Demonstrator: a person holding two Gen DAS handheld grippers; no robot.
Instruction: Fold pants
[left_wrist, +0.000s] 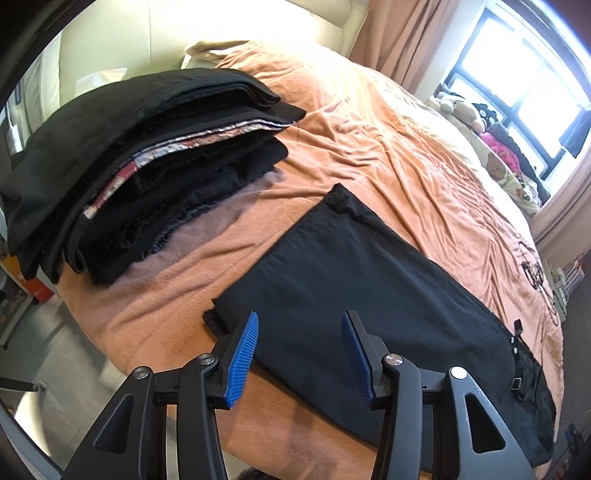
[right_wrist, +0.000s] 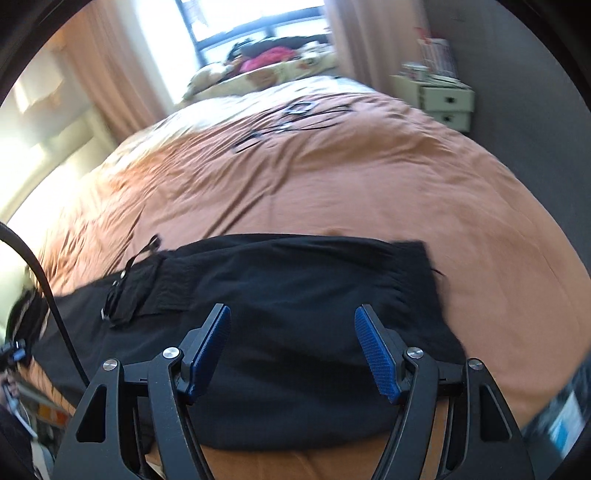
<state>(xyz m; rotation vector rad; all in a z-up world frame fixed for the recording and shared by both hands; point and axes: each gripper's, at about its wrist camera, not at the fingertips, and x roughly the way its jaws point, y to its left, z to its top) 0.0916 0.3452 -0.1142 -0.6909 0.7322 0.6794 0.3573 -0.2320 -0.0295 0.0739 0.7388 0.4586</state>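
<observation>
Black pants (left_wrist: 354, 280) lie flat on the orange bedspread (left_wrist: 369, 140), lengthwise along the near edge of the bed. My left gripper (left_wrist: 300, 325) is open and empty, hovering above the leg end of the pants. In the right wrist view the same pants (right_wrist: 295, 295) show their pocket and buckled strap (right_wrist: 122, 291) at the left. My right gripper (right_wrist: 292, 321) is open and empty above the pants. That view is blurred.
A stack of folded dark clothes (left_wrist: 140, 155) sits on the bed at the far left. Stuffed toys and pillows (left_wrist: 495, 147) lie by the window. A black cord (left_wrist: 535, 273) lies on the bedspread. A small drawer unit (right_wrist: 439, 99) stands beside the bed.
</observation>
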